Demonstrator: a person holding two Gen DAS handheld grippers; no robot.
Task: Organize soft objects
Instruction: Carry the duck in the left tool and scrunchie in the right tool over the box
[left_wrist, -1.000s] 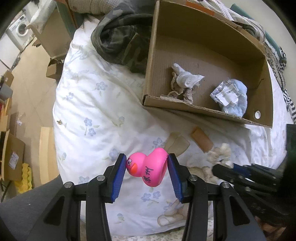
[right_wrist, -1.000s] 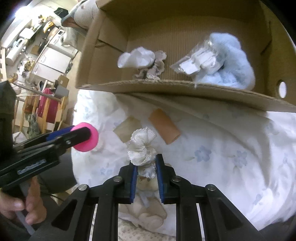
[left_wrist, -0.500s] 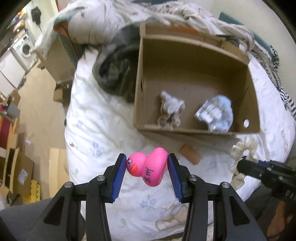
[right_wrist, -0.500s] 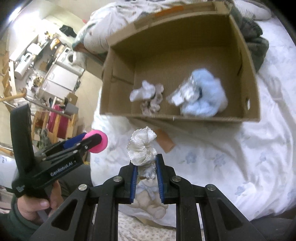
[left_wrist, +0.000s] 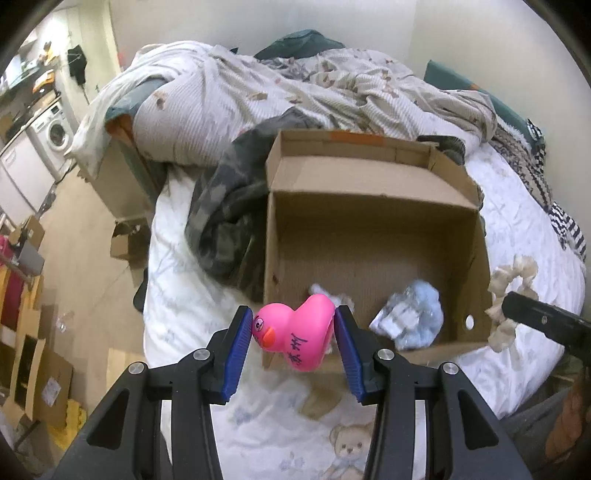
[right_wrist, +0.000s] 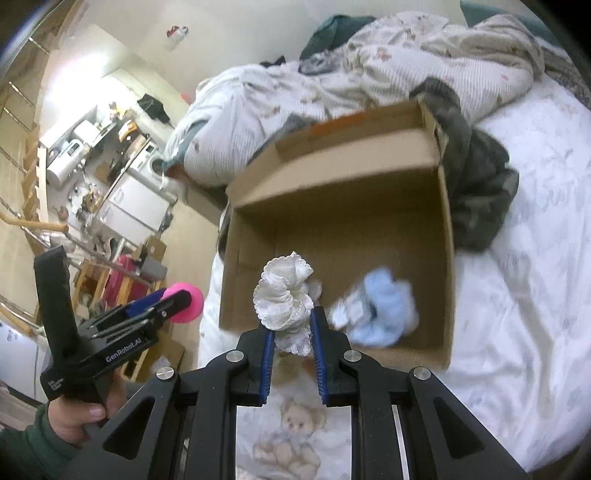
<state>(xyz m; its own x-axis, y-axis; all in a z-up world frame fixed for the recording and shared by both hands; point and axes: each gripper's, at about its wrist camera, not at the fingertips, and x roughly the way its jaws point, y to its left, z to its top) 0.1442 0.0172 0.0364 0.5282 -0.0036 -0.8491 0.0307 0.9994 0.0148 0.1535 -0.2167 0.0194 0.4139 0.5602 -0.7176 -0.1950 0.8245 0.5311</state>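
Note:
My left gripper (left_wrist: 293, 338) is shut on a pink rubber duck (left_wrist: 295, 338) with dark writing on its side, held above the near left corner of an open cardboard box (left_wrist: 369, 192). My right gripper (right_wrist: 289, 334) is shut on a cream ruffled scrunchie (right_wrist: 284, 295), held above the box's near wall (right_wrist: 332, 356). The scrunchie also shows at the right in the left wrist view (left_wrist: 511, 291). Inside the box lie a light blue fluffy item with a plastic wrapper (left_wrist: 410, 319) and a whitish cloth item (left_wrist: 319, 290), mostly hidden behind the duck.
The box sits on a bed with a white flowered sheet (left_wrist: 173, 288). A camouflage garment (left_wrist: 225, 221) lies against the box's left side. A rumpled striped duvet (left_wrist: 295, 92) fills the back. A brown patch (left_wrist: 317, 400) lies on the sheet before the box. The bed's edge drops to the floor (left_wrist: 74, 258).
Both grippers have risen and tilted up, with duck and scrunchie still held. The box now looks farther and lower, and the back of the bed has come into view.

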